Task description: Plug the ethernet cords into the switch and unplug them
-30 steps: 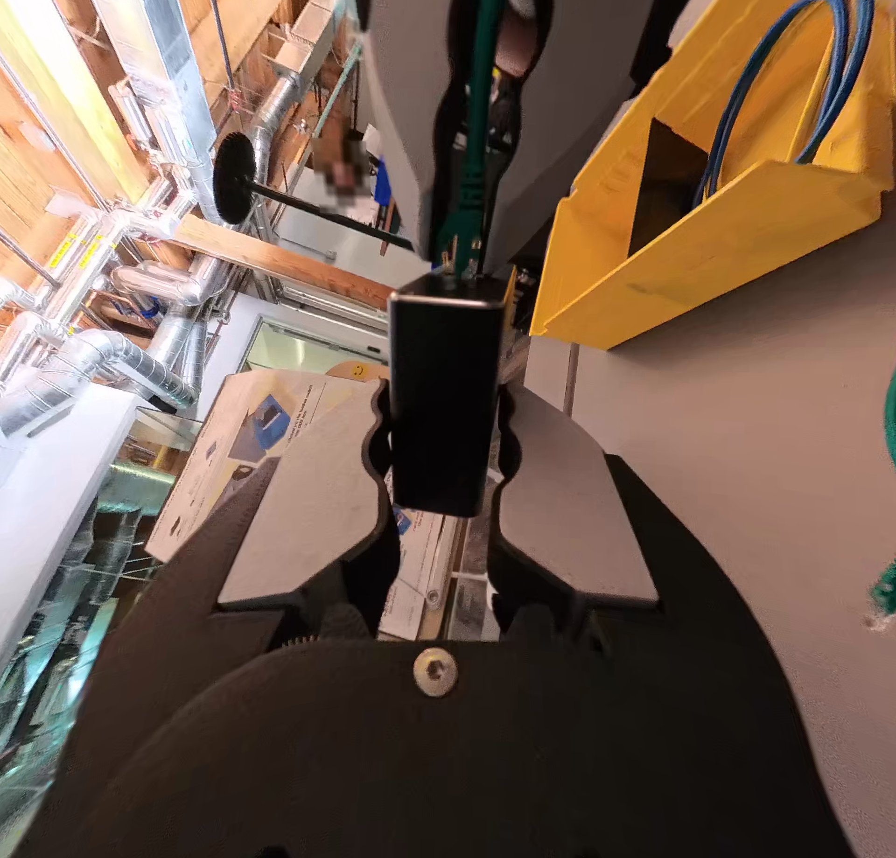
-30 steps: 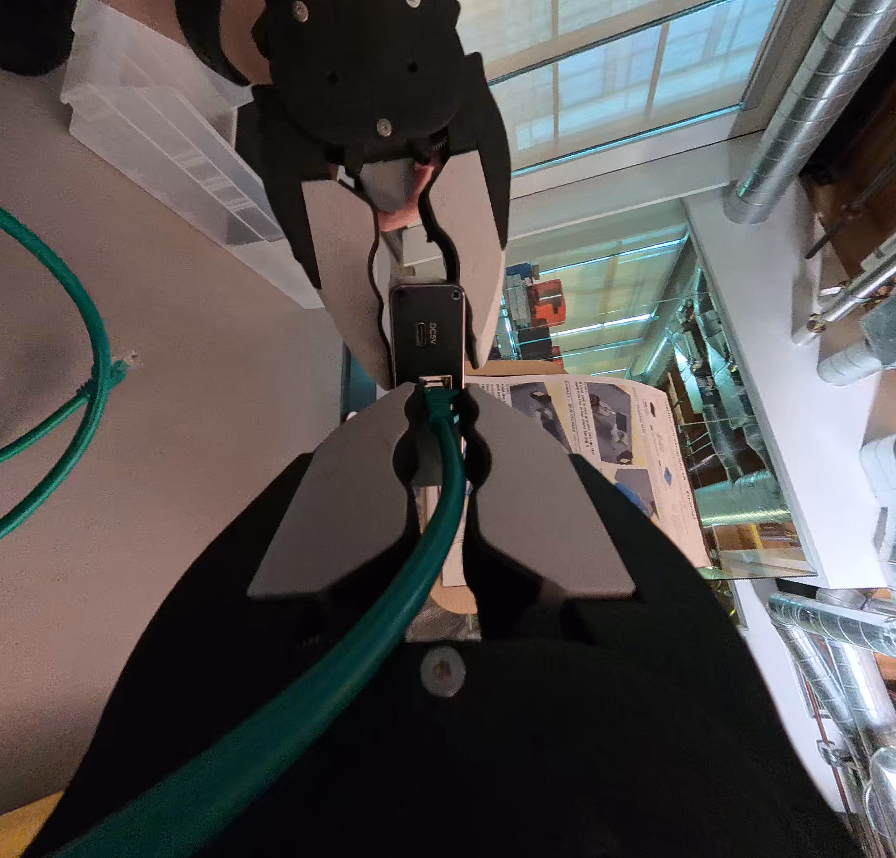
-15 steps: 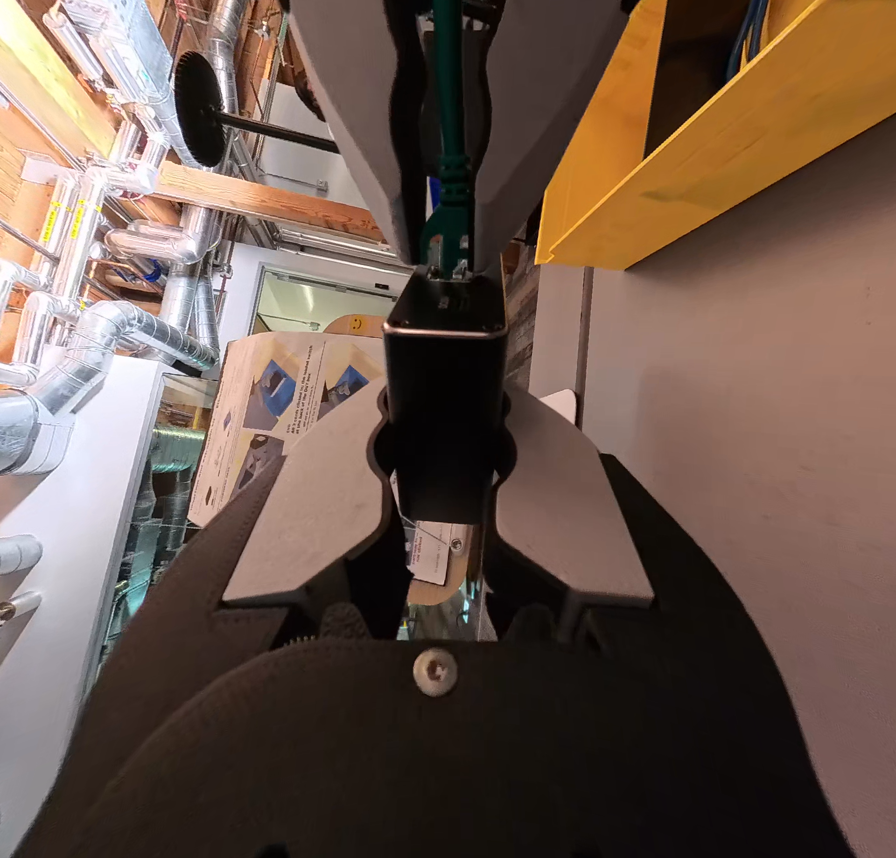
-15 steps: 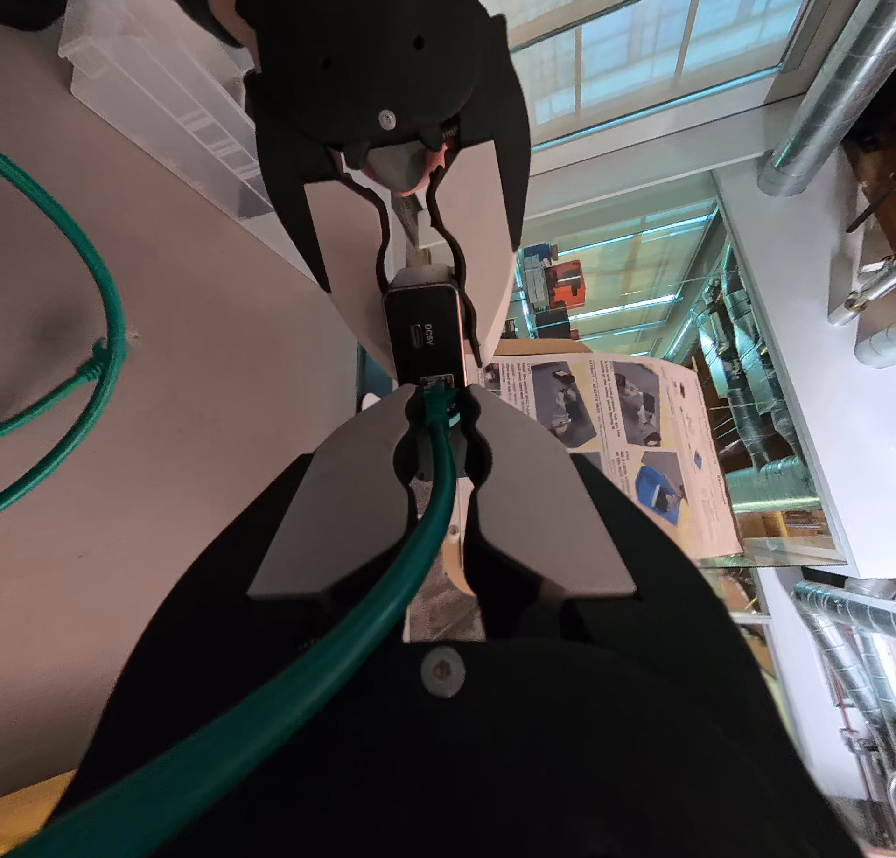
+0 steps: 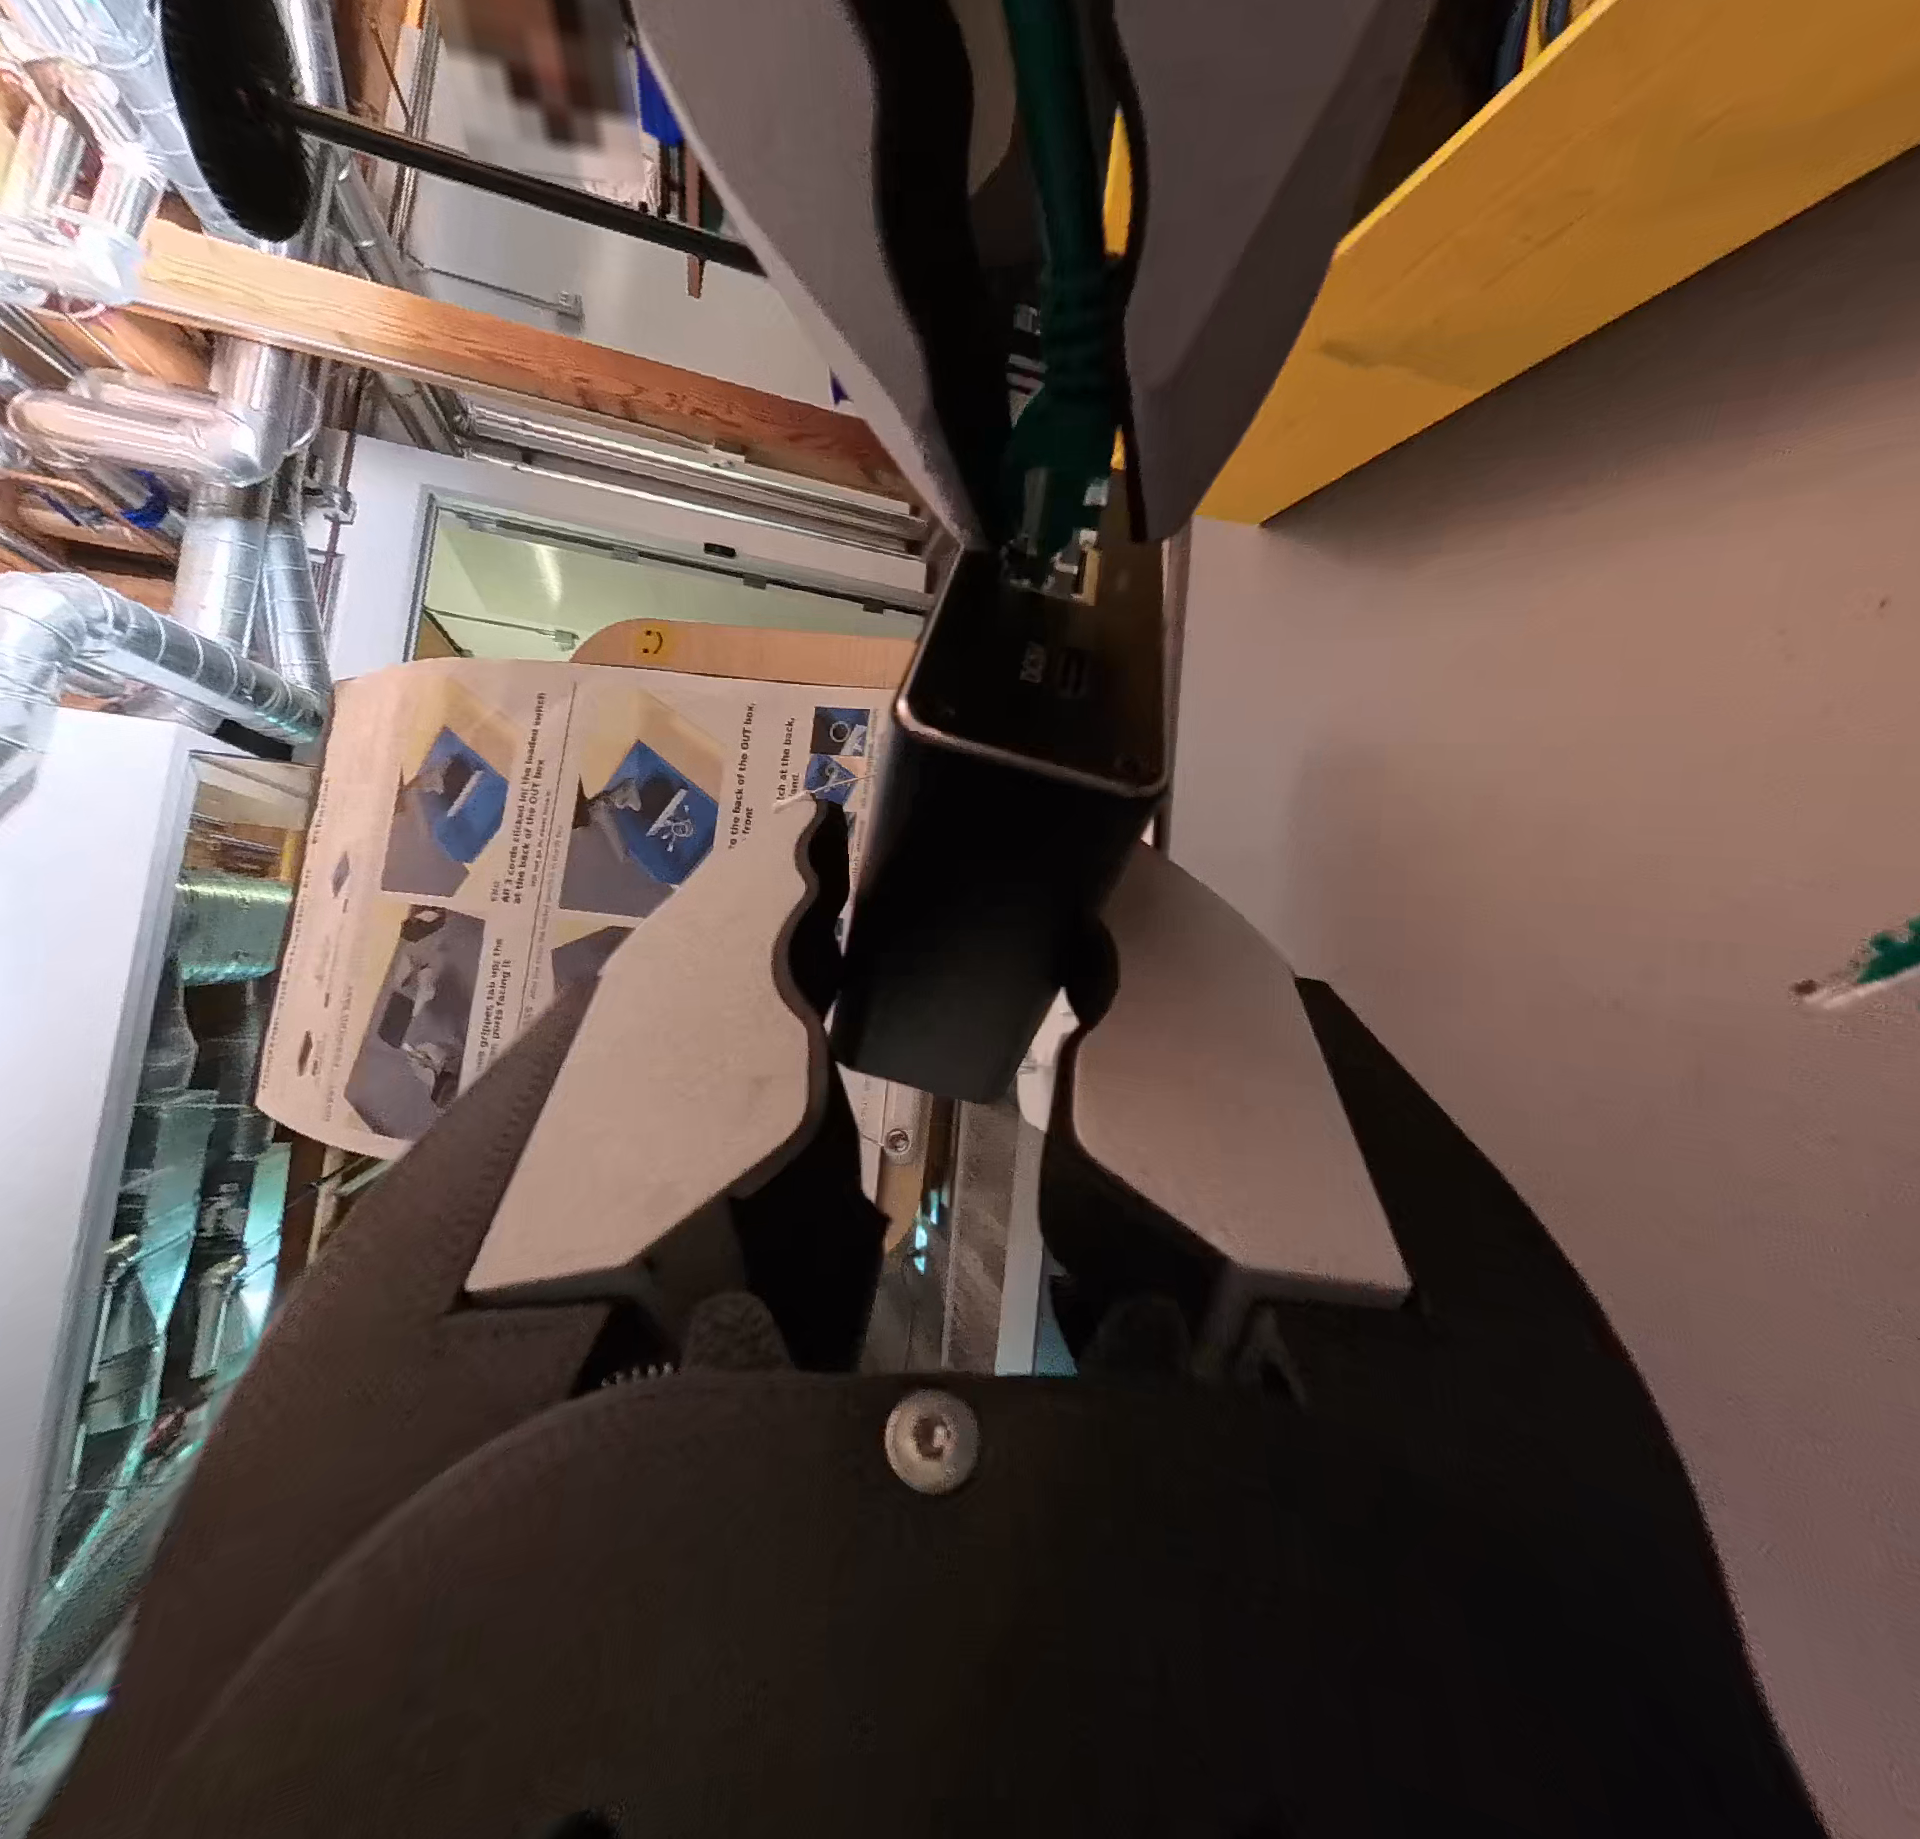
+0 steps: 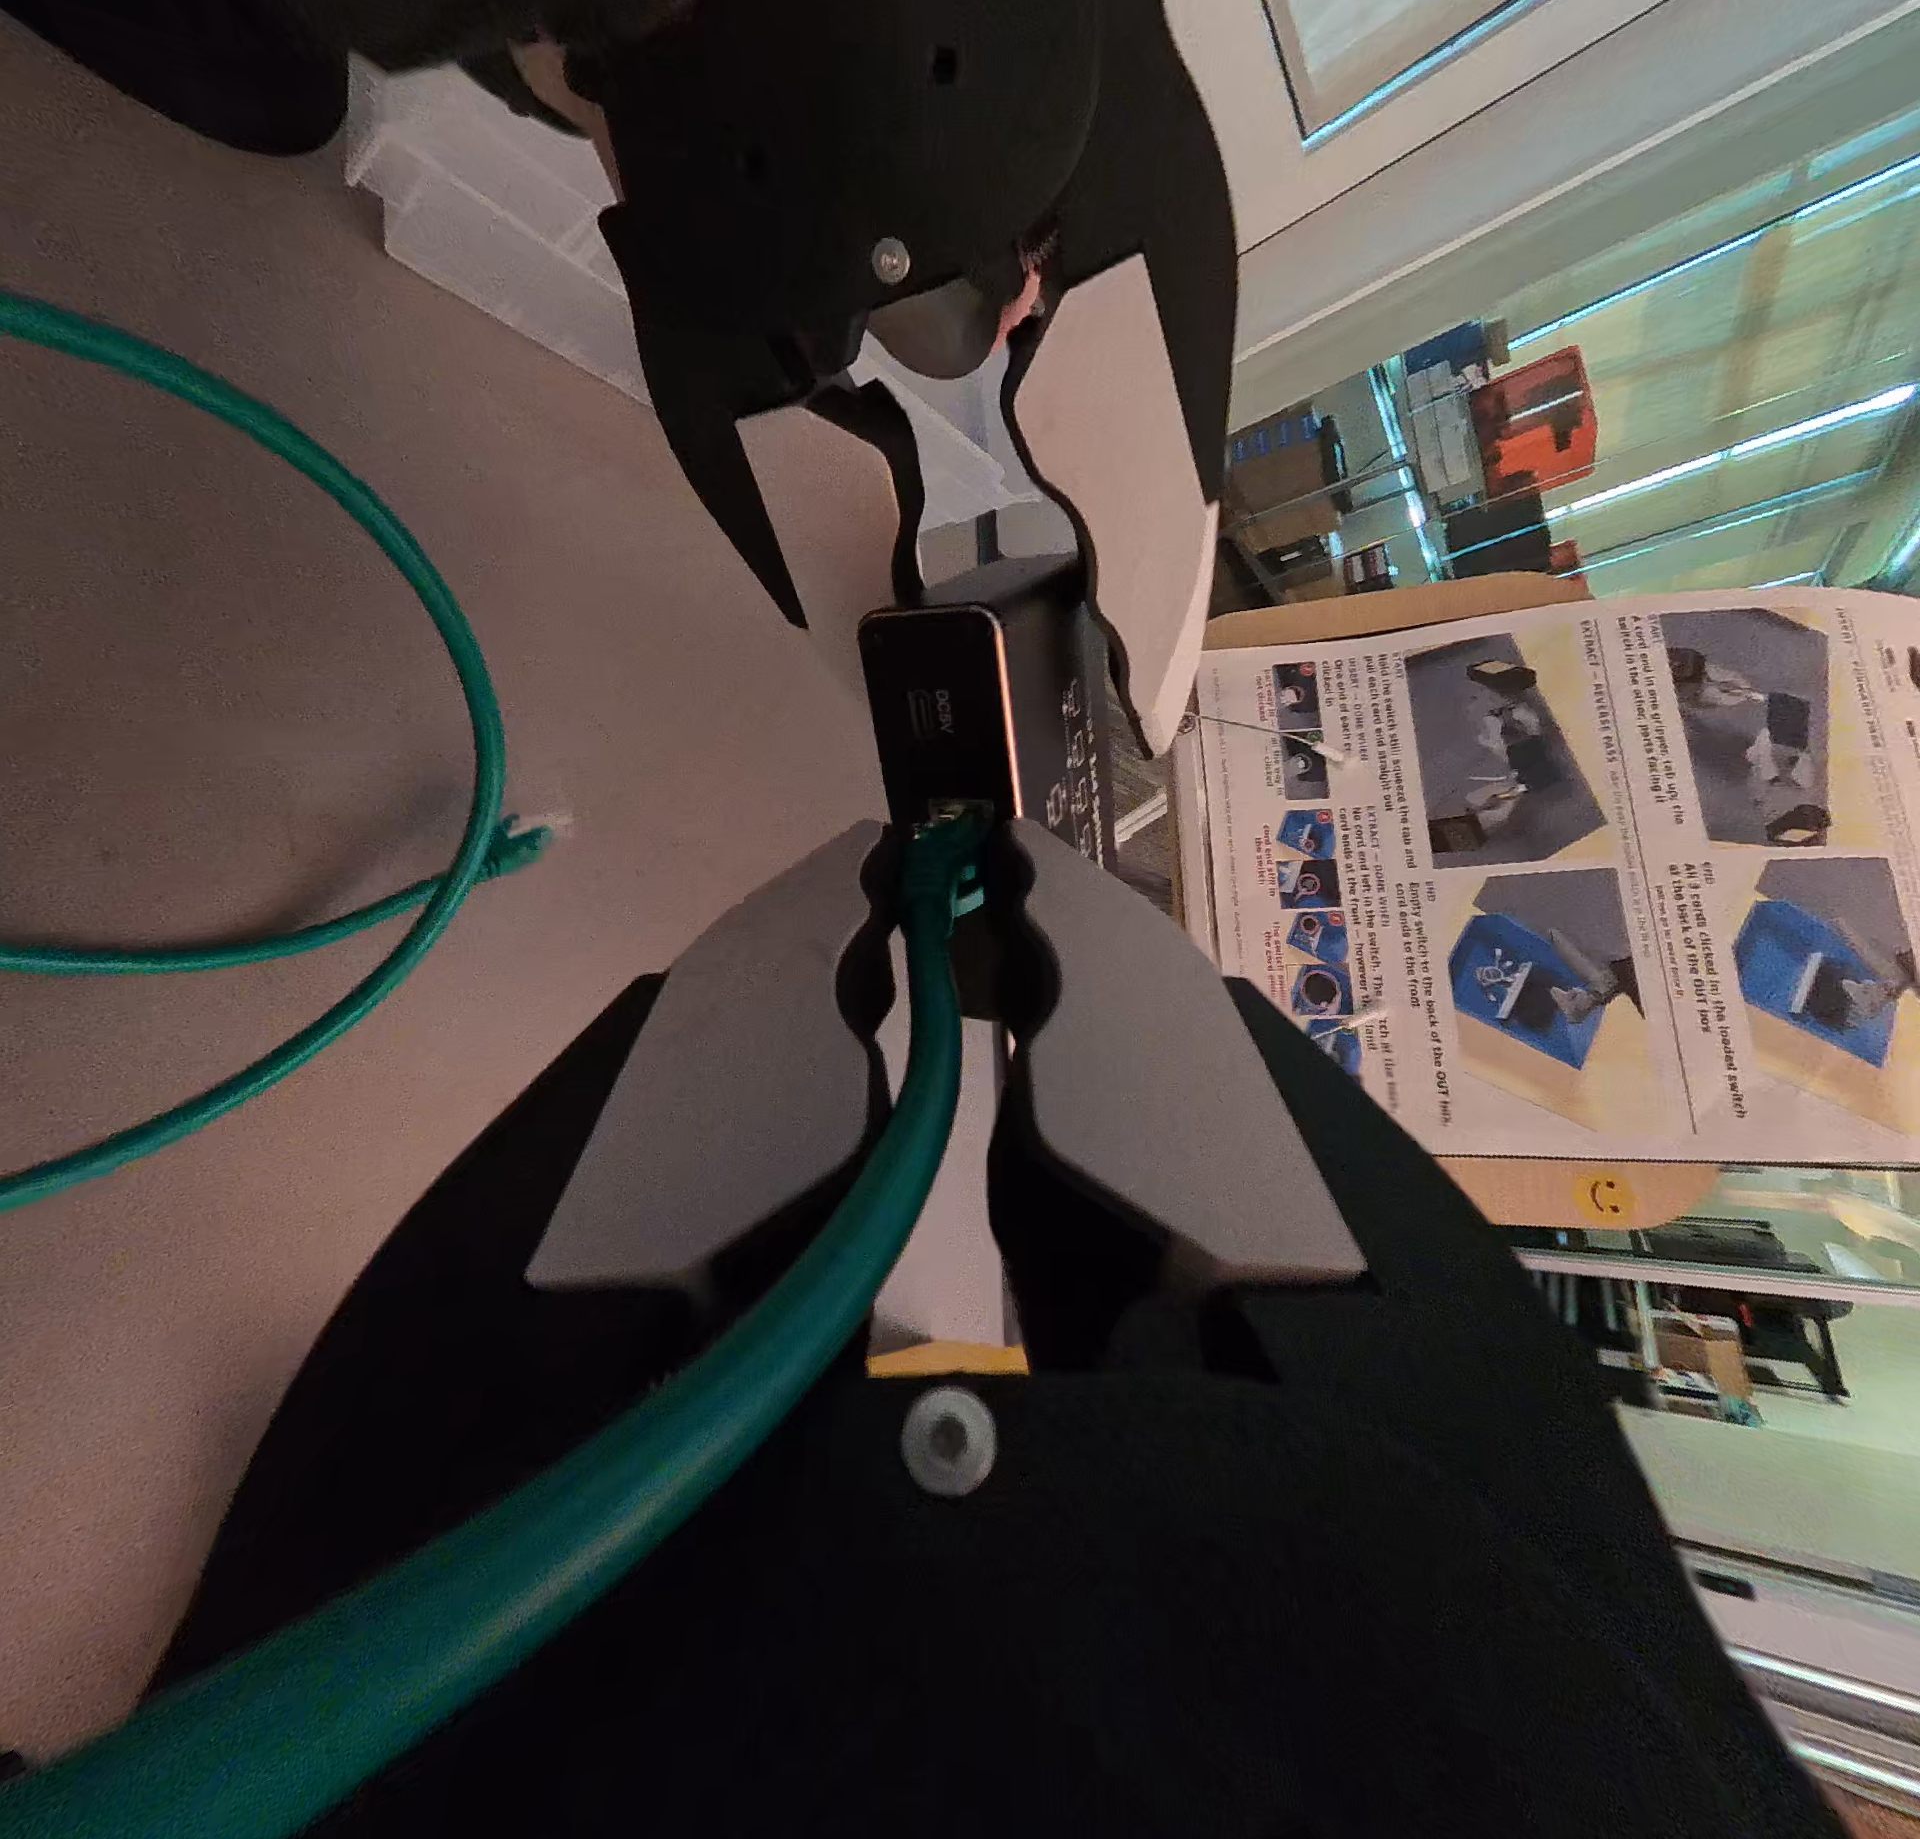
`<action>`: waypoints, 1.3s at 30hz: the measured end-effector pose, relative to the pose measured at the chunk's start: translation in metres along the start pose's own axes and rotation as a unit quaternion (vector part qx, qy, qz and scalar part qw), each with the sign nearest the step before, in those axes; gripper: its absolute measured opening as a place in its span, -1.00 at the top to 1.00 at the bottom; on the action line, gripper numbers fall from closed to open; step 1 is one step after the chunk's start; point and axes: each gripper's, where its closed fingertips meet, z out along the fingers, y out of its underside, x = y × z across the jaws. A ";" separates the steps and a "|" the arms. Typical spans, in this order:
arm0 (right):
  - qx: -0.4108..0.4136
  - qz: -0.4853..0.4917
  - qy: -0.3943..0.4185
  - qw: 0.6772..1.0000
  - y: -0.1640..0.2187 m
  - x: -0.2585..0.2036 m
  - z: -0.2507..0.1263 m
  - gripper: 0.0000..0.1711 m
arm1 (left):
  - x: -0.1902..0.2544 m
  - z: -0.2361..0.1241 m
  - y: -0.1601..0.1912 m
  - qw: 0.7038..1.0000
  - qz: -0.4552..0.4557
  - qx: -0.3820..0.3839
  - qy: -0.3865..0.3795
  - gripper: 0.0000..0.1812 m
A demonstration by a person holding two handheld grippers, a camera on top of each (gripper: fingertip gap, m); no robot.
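The left hand-held gripper [image 5: 940, 942] is closed on the black switch [image 5: 987, 885], pinching its lower body between the scalloped pads, with the port end pointing away toward the other tool. The right hand-held gripper [image 6: 940, 906] is clamped on the green ethernet cord [image 6: 925, 1020] just behind its plug [image 6: 940, 839], which sits at a port on the switch's end face; whether it is fully seated cannot be told. The rest of the cord trails back under the right tool and loops over the grey bench [image 6: 260, 646] to its left, where a second green plug end [image 6: 514, 847] lies loose.

The switch looks like a small, rigid, smooth-sided box, probably light but apt to slip or twist under push, so a firm grip across its flat sides suits it. The cord is limp; only the plug and its ribbed boot are stiff enough to steer, so hold there. The latch tab is likely fragile, so any pull wants to be straight along the port.
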 end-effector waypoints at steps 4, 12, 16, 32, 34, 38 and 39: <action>0.016 0.020 -0.002 1.000 -0.003 0.003 -0.003 0.81 | -0.004 -0.001 -0.002 1.000 -0.015 0.005 -0.005 0.55; -0.038 0.013 -0.082 0.996 -0.002 -0.024 0.014 0.83 | -0.052 -0.018 0.069 0.982 -0.174 -0.069 -0.034 0.59; -0.044 0.095 0.028 0.994 0.030 0.030 -0.009 0.83 | -0.077 -0.042 0.062 0.971 -0.234 -0.008 -0.056 0.59; -0.389 0.164 0.152 0.894 0.081 0.232 -0.168 0.83 | -0.123 -0.092 0.050 0.947 -0.297 0.049 -0.109 0.59; -0.435 0.176 0.140 0.872 0.098 0.239 -0.188 0.83 | -0.124 -0.095 0.045 0.948 -0.293 0.057 -0.110 0.59; -0.491 0.195 0.110 0.842 0.128 0.229 -0.211 0.83 | -0.123 -0.098 0.037 0.949 -0.290 0.068 -0.103 0.60; -0.505 0.193 0.107 0.835 0.135 0.225 -0.214 0.83 | -0.123 -0.098 0.036 0.950 -0.288 0.067 -0.103 0.59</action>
